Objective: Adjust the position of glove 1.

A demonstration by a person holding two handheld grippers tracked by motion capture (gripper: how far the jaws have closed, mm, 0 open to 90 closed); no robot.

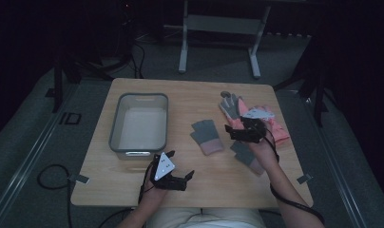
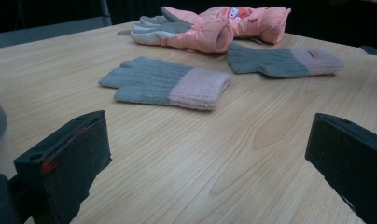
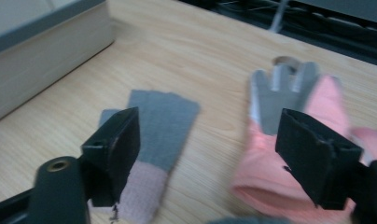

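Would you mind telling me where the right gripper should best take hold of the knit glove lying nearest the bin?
Probably the pink cuff of the knit glove, from above. The glove lies flat on the table, its grey fingers toward the far edge and the cuff toward the person. The cuff looks thicker, so it should pinch up more easily. The right gripper is open just beside it.

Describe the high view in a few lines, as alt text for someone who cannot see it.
A person's two hands hold black two-jaw grippers over a light wooden table: the right gripper, jaws open, hovers among grey-and-pink knitted gloves and padded pink ski gloves with grey fingers, while the left gripper rests open near the front edge. An empty grey plastic tub sits at left.
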